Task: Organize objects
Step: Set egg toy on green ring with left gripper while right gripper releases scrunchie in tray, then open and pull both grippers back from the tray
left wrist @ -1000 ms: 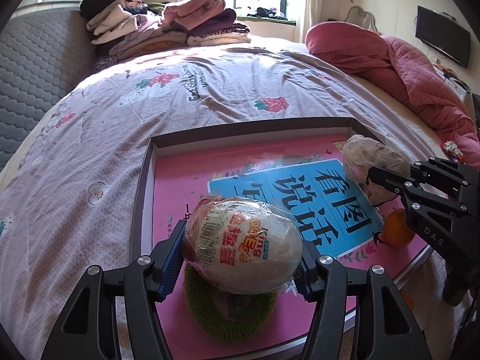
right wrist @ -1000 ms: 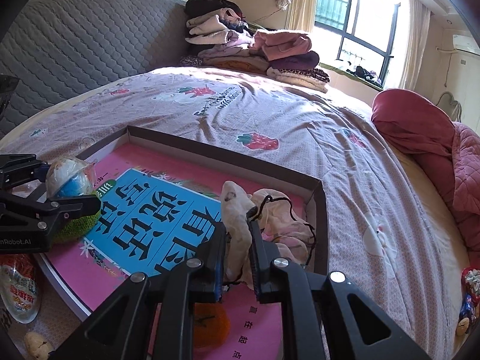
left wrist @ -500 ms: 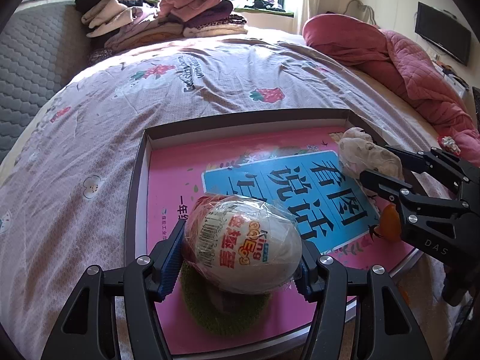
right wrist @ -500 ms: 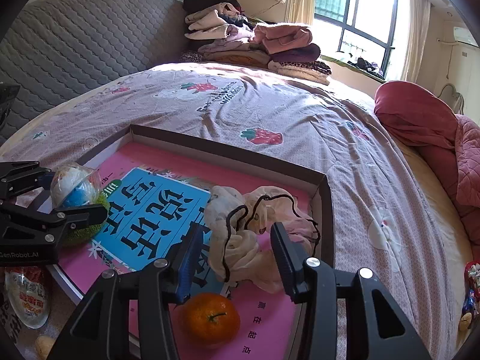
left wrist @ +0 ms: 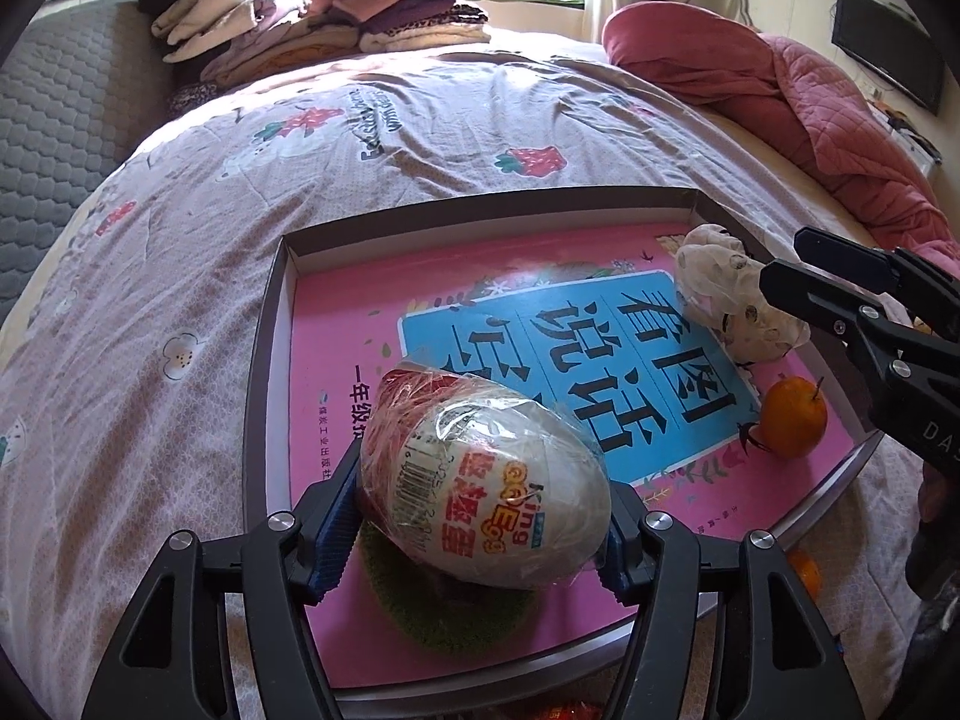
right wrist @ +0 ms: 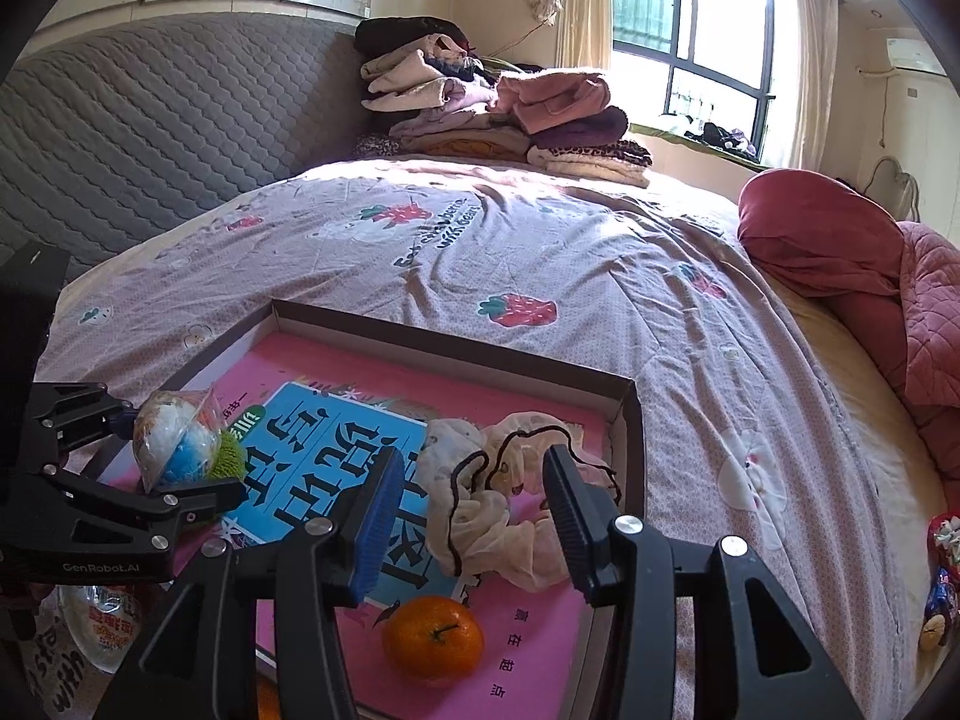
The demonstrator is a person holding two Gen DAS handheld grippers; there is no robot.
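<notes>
Left gripper [left wrist: 483, 522] clamped on wrapped toy egg [left wrist: 486, 474], above green pad [left wrist: 444, 612] at tray's near left. Right gripper [right wrist: 474, 516] spread apart, nothing held; orange [right wrist: 433, 639] near it, crumpled cloth [right wrist: 504, 492] beyond, both in tray [right wrist: 630, 450]. Bed [right wrist: 540, 252] farther.

Black gripper [right wrist: 474, 516], blue pads [right wrist: 378, 516], apparently silver screws.

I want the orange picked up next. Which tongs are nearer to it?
Right. The right tongs are open just above and behind the orange, over the crumpled cloth. The left tongs hold the wrapped egg at the tray's opposite side.
</notes>
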